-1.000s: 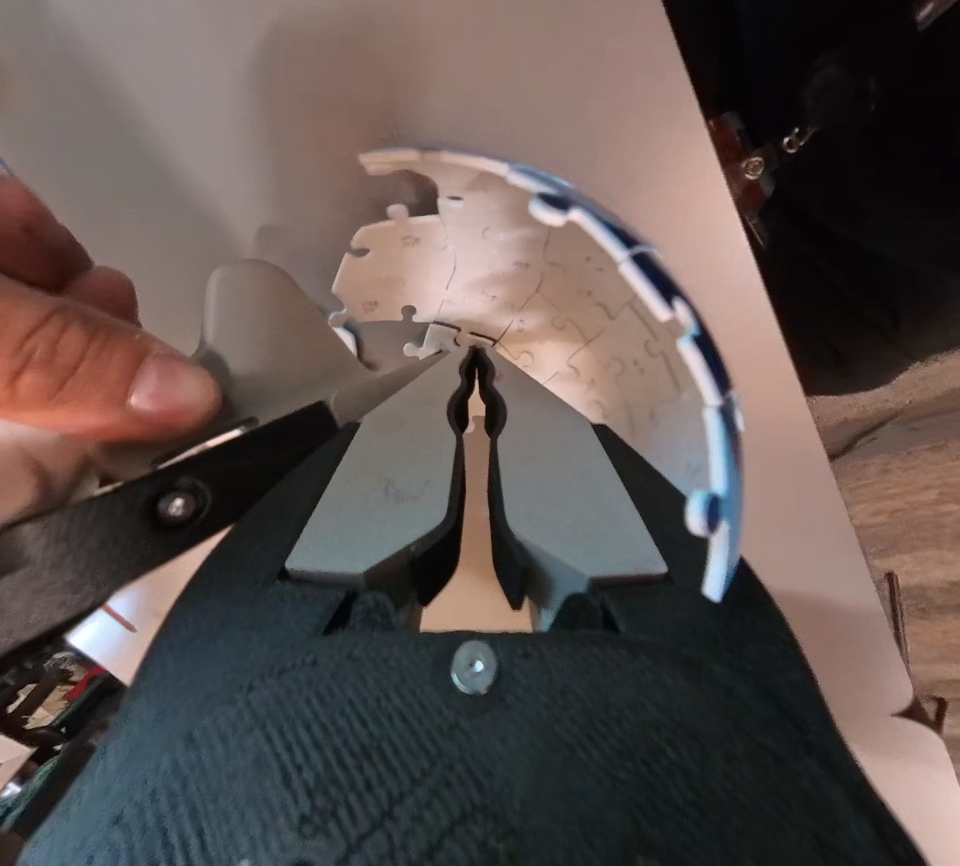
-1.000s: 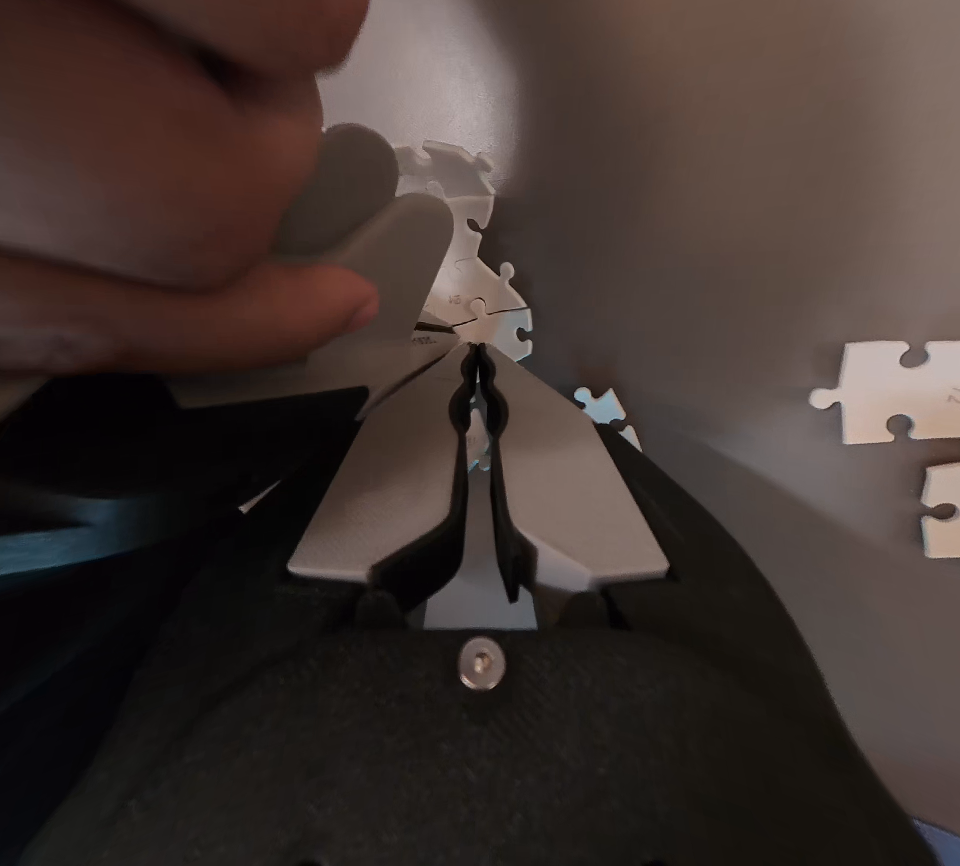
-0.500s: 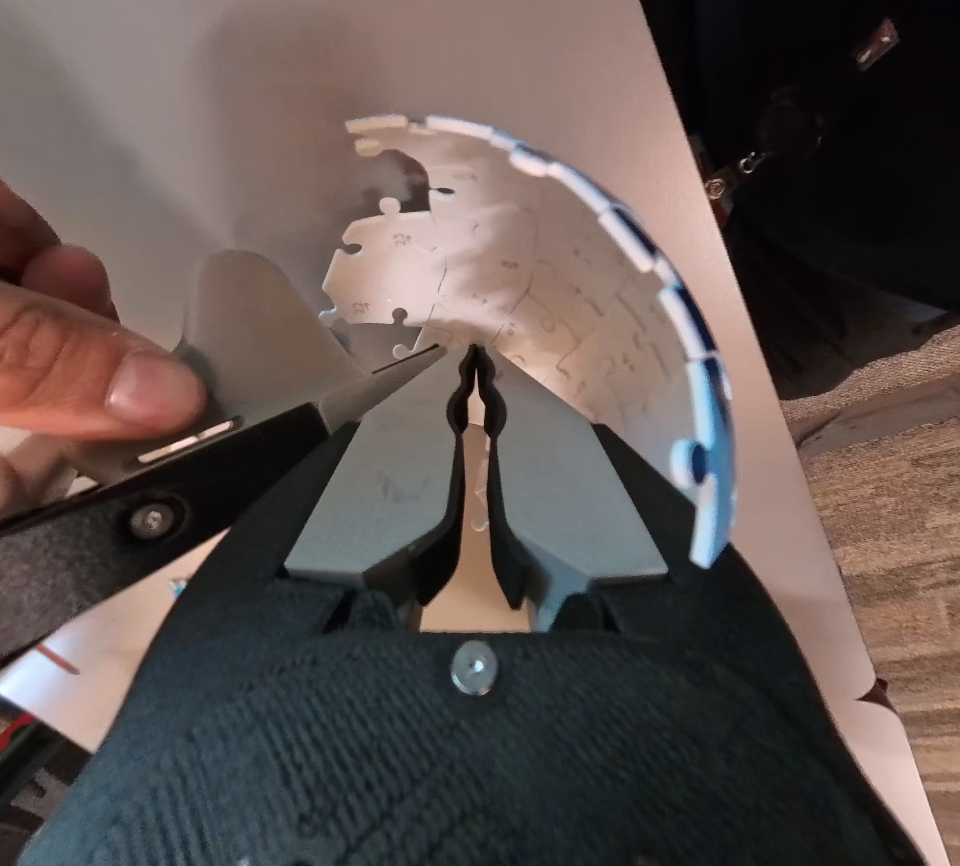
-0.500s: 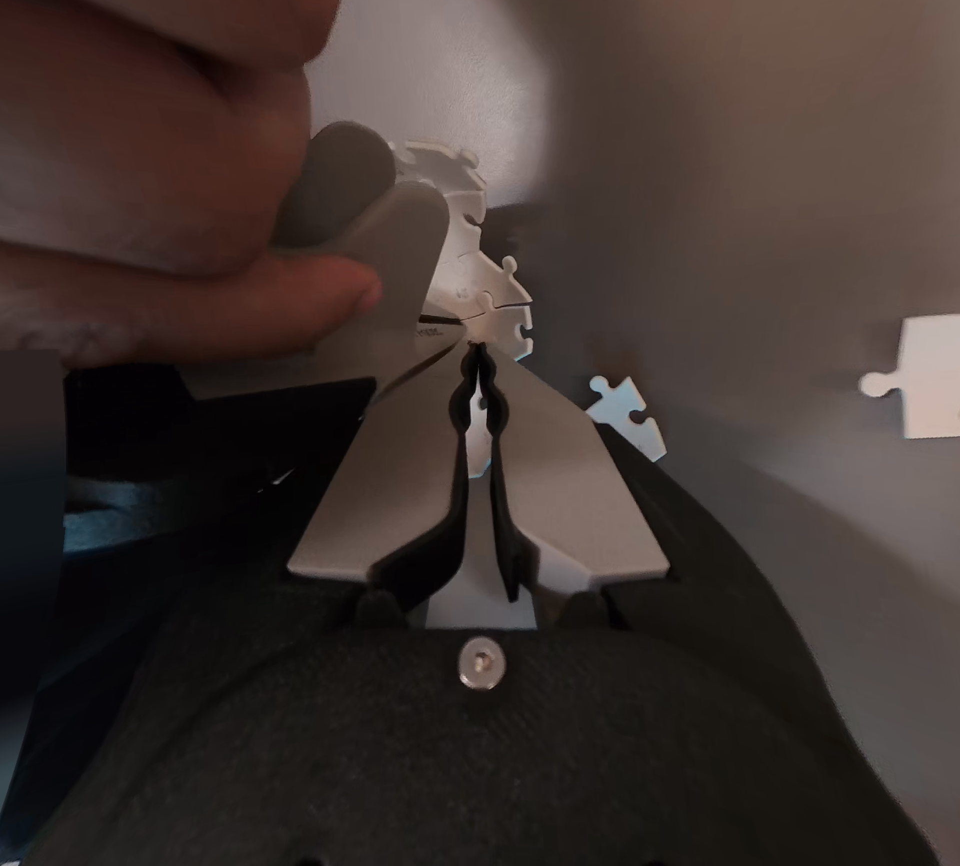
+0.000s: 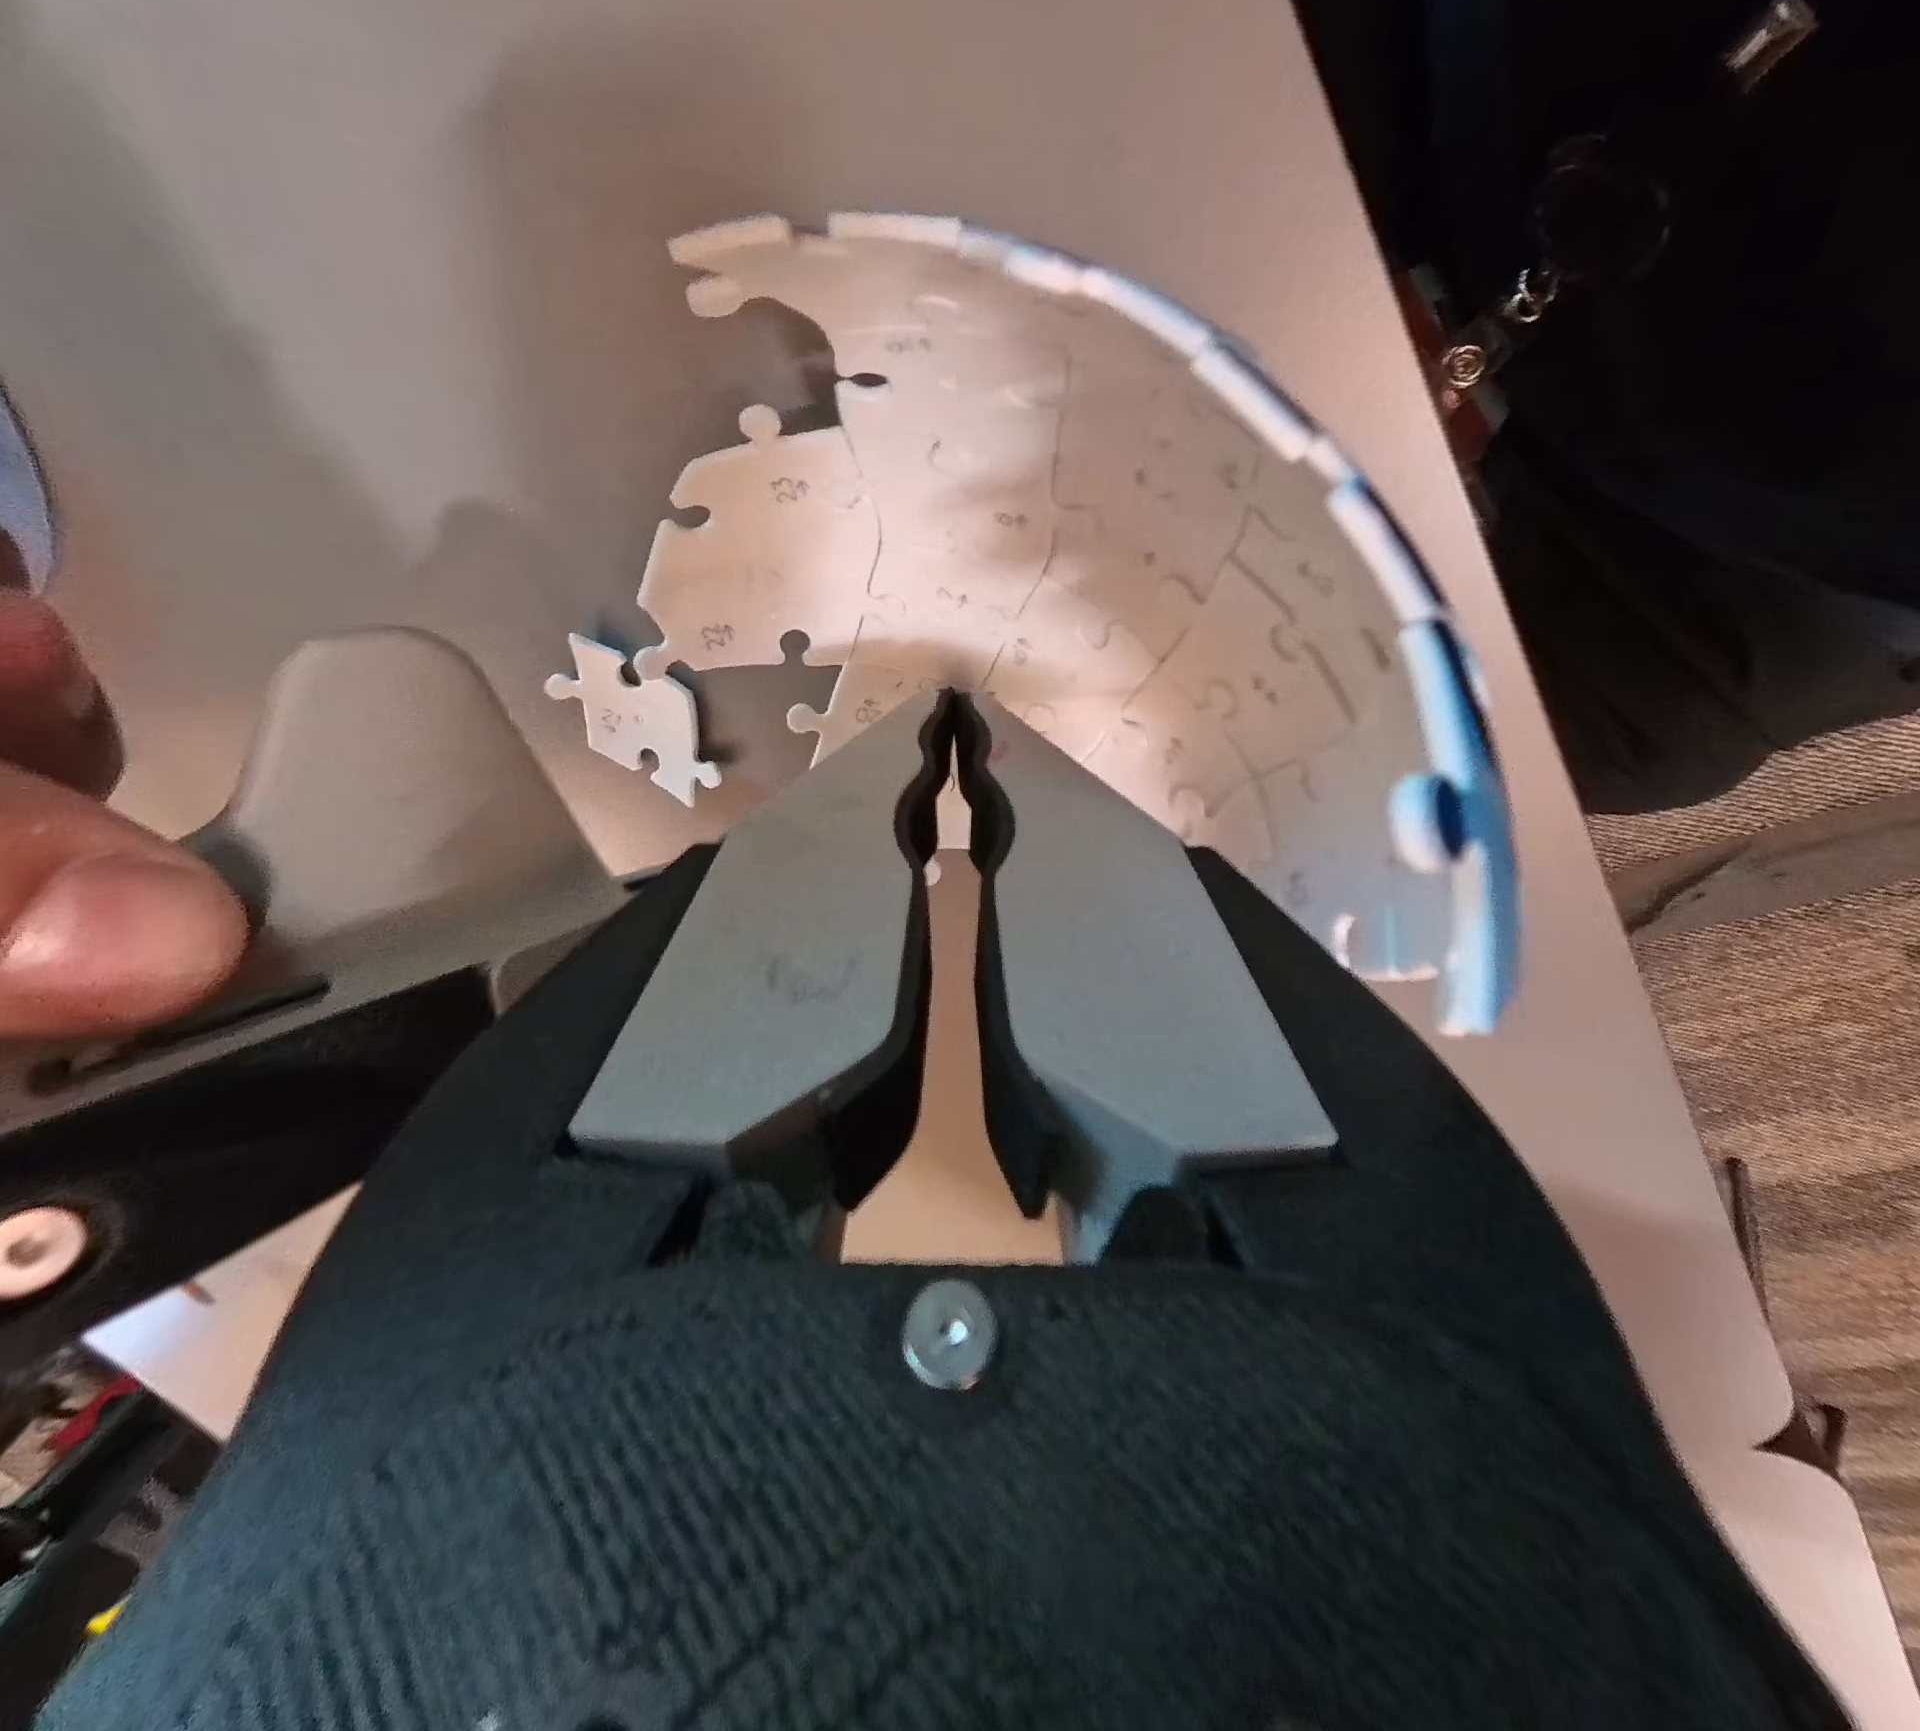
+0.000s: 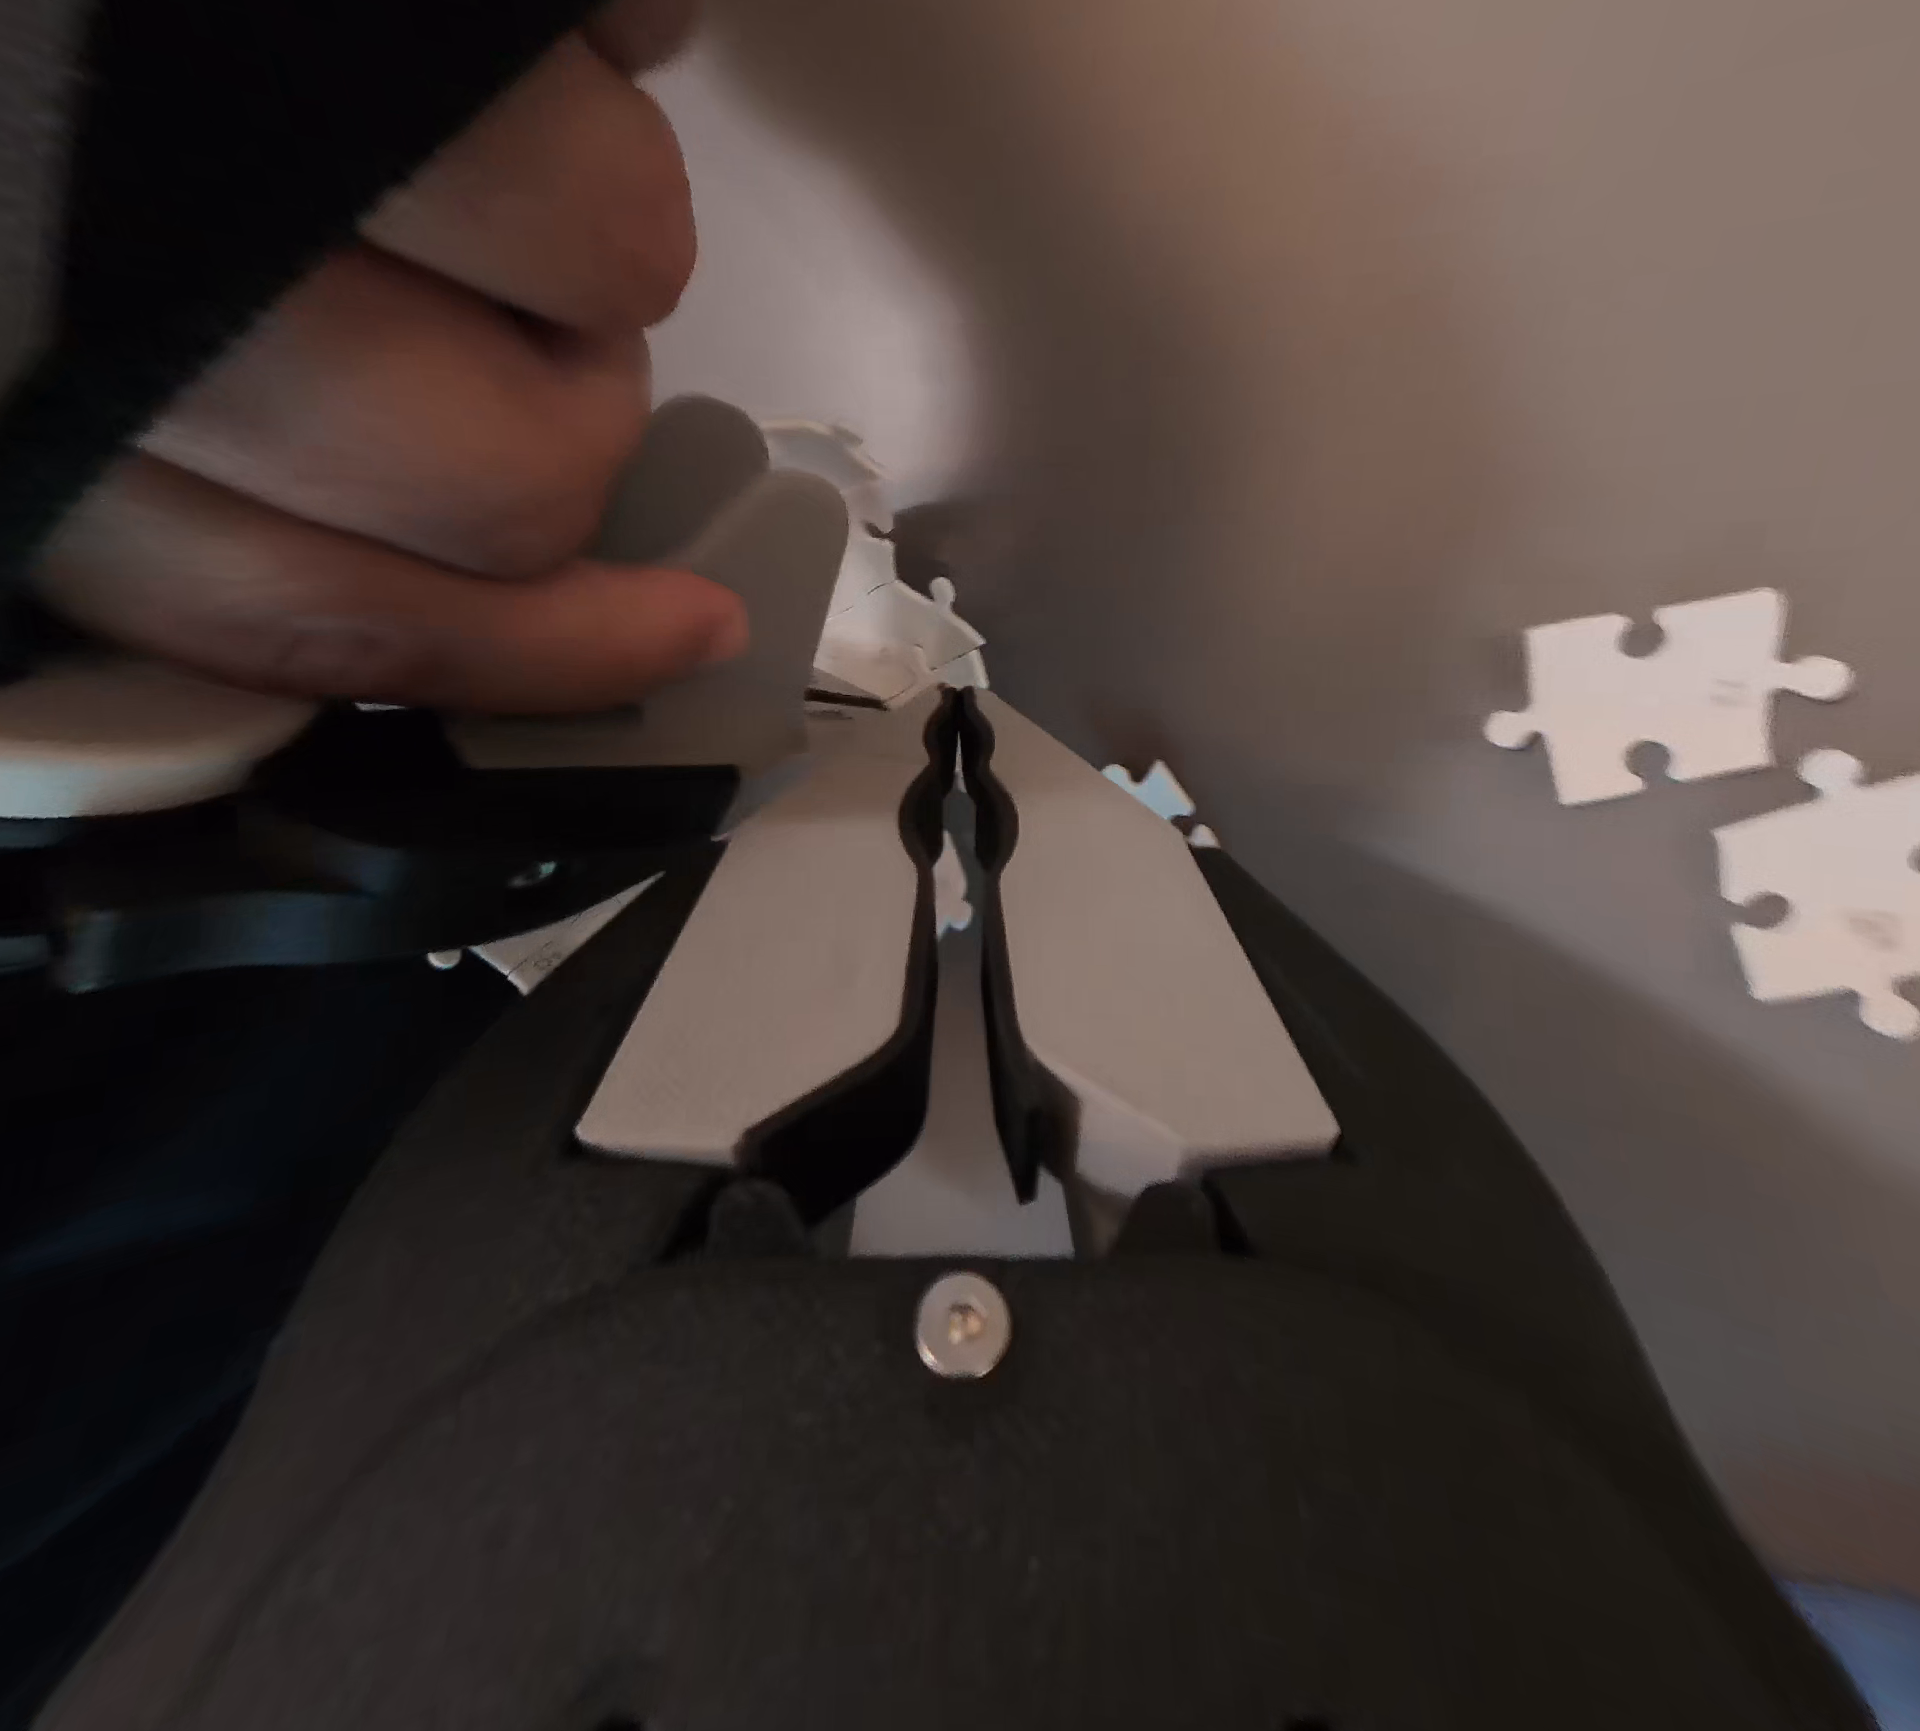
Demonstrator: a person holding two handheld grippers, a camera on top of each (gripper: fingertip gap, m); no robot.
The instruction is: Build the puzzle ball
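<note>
The half-built puzzle ball (image 5: 1091, 559) is a curved shell, white inside and blue along its outer rim. My left gripper (image 5: 951, 699) is shut on its lower edge and holds it up over the white table. The shell shows only as a white sliver in the right wrist view (image 6: 904, 642), behind the left gripper's grey fingers (image 6: 769, 601). My right gripper (image 6: 961, 699) is shut with nothing visible between its tips, close beside the shell's edge. It also shows at the left of the left wrist view (image 5: 384, 767). A loose white piece (image 5: 634, 725) lies just left of the shell.
Two loose white pieces (image 6: 1652, 694) (image 6: 1849, 892) lie on the table to the right. Another piece (image 6: 1153, 788) lies under the right gripper. A hand (image 5: 104, 902) holds the right gripper. The table edge (image 5: 1558, 850) runs close on the right, with carpet floor beyond. Tip to tip, the grippers are about 4 centimetres apart. The loose white piece (image 5: 634, 725) is about 5 centimetres from my right fingertips.
The right gripper has drawn back to the left, away from the left gripper's tips, uncovering the loose piece beside the shell. The left gripper still holds the shell.
</note>
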